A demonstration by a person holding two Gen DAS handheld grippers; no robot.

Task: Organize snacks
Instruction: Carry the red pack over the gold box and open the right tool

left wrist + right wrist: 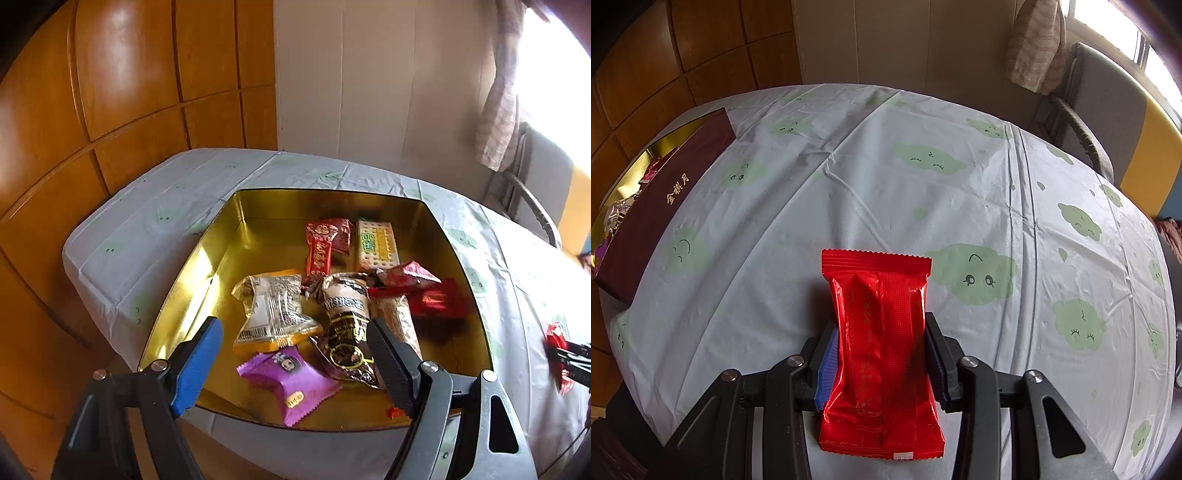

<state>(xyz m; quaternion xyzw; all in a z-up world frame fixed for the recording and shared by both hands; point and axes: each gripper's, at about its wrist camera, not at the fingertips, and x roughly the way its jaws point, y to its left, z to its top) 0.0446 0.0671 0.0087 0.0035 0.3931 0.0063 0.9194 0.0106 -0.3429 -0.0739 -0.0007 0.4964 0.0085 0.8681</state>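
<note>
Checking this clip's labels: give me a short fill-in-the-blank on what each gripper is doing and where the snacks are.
1. The right gripper is shut on a ____ snack packet.
2. The left gripper hovers over the tin box with its jaws ____.
3. The inside of the tin box is ____ in colour.
4. The purple packet lies ____ the tin box.

Missing words: red; open; gold; inside
</note>
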